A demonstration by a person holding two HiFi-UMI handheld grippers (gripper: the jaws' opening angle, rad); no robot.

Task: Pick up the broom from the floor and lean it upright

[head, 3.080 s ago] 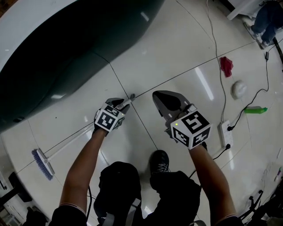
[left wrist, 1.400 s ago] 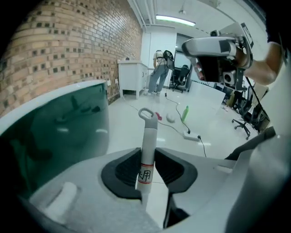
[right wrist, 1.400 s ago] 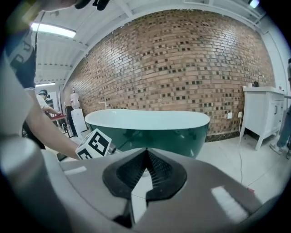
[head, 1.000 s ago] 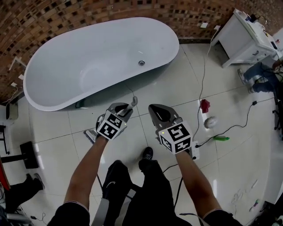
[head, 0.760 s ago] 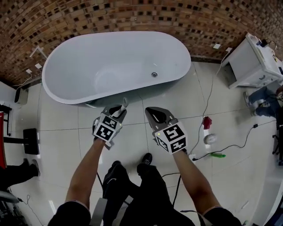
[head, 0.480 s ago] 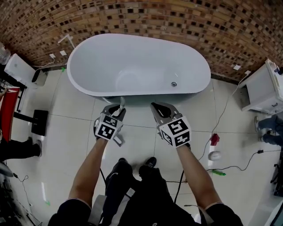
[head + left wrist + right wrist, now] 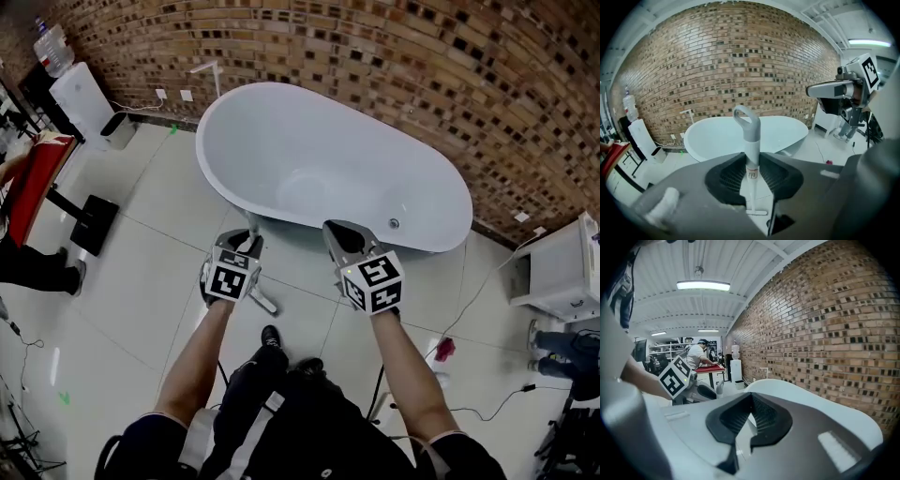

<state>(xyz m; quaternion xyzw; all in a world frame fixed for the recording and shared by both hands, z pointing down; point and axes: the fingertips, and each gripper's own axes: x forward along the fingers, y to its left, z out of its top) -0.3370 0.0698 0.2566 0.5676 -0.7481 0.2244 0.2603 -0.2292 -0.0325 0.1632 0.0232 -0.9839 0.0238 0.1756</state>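
My left gripper has its jaws clamped on the broom, pinching the shaft just under the grey grip at the top. In the left gripper view the grip's loop end sticks up past the left gripper, and the broom runs straight down between the 2 ribbed pads to its head far below. From the head view the broom hangs roughly upright, with its head low beside my shoe. I cannot tell whether the head touches the floor. The broom leans on nothing.

My right gripper sits just beside the left one at about the same height. It is empty, and in its own view the tips of the right gripper are drawn together with nothing between them.

Both grippers point toward the white bathtub, which stands along the curved brick wall. A white cabinet stands off to the right, and a person leans over a red table in the background.
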